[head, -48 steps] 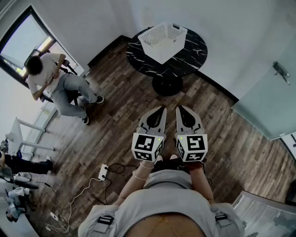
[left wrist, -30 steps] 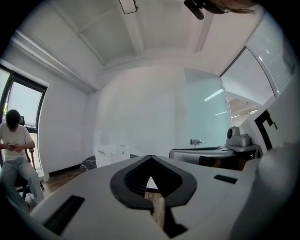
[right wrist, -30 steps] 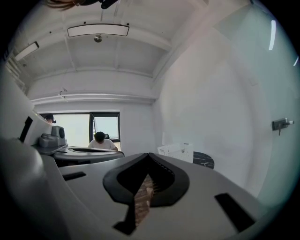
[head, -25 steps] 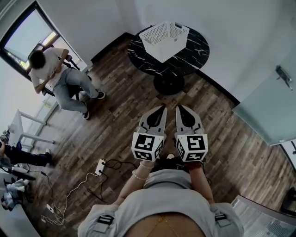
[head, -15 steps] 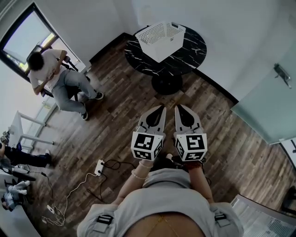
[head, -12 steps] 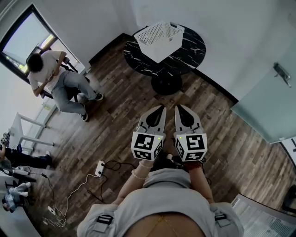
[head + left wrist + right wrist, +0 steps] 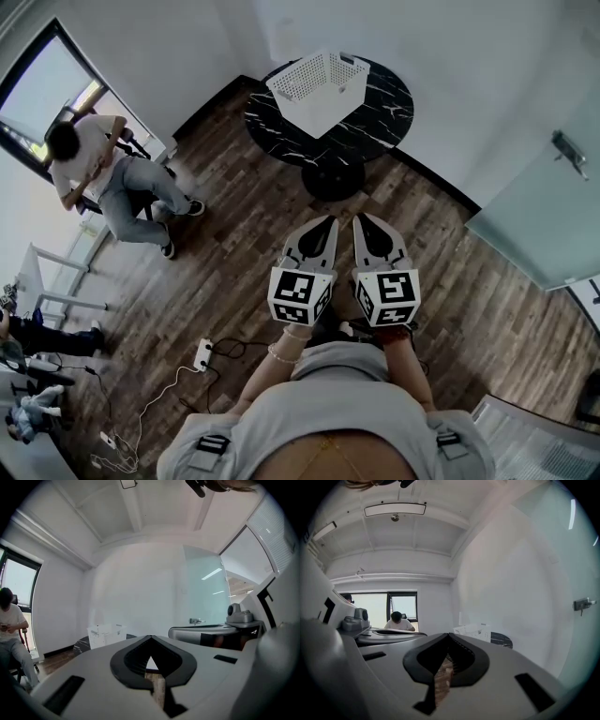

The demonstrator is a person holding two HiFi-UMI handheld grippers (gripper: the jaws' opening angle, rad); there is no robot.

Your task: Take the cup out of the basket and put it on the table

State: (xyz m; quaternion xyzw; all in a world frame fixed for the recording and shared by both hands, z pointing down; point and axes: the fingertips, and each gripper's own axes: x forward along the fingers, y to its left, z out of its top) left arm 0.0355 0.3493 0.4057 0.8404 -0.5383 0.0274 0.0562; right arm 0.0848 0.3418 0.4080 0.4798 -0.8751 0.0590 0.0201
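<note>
A white perforated basket (image 7: pixel 317 85) stands on a round black marble table (image 7: pixel 375 112) far ahead of me; it also shows small in the left gripper view, basket (image 7: pixel 106 634), and in the right gripper view, basket (image 7: pixel 474 632). No cup is visible; the basket's inside is hidden. My left gripper (image 7: pixel 327 223) and right gripper (image 7: pixel 362 219) are held side by side close to my body, well short of the table. Both are shut with nothing between their jaws.
A person sits on a chair (image 7: pixel 103 178) by the window at the left. A power strip with cables (image 7: pixel 202 354) lies on the wooden floor. A frosted glass door (image 7: pixel 544 216) stands at the right. The table's black pedestal (image 7: pixel 332 180) rests on the floor.
My view has shifted slightly, so the table and basket sit a little further left in the head view. Both grippers keep the same shut pose in front of me.
</note>
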